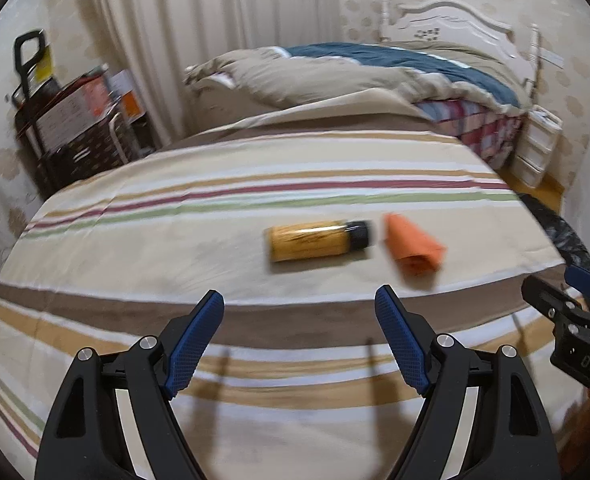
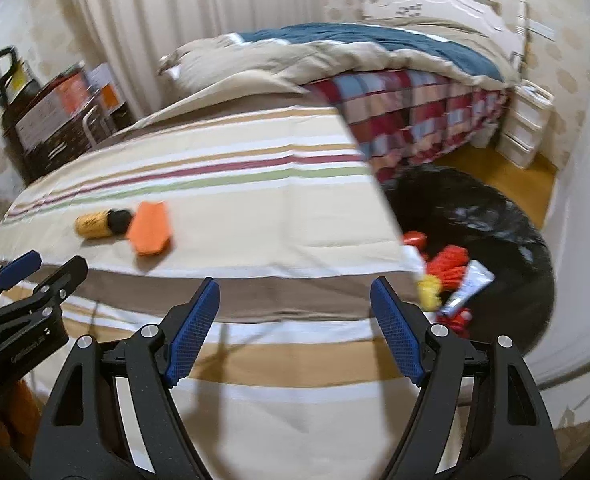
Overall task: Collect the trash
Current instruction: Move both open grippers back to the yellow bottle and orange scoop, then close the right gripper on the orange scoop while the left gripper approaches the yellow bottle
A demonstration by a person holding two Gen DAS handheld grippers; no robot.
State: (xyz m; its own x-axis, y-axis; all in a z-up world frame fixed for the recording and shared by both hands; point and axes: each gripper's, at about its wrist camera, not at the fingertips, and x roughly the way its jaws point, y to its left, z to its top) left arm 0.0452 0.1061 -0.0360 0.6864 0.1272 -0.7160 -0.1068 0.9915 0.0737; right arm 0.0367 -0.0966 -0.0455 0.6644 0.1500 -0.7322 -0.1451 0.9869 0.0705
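Two pieces of trash lie on the striped bedsheet [image 1: 175, 184]: a yellow bottle with a black cap [image 1: 318, 239] on its side, and just beside its cap end an orange wrapper [image 1: 413, 246], near it but whether touching I cannot tell. Beside the bed on the floor a black trash bag [image 2: 495, 216] gapes open, with red and yellow scraps and a tube already inside.

The left gripper [image 1: 300, 308] hovers short of the bottle, fingers wide and empty. The right gripper [image 2: 295, 294] also has its fingers wide and empty, over the bed's near edge between the trash and the bag.

The risks, as I judge them: the bottle is round and lies on soft bedding, so a finger that nudges it before closing may roll it away. The wrapper is thin and flat, so fingers may pinch the sheet with it. With the two items so close, both grippers reaching together could collide.
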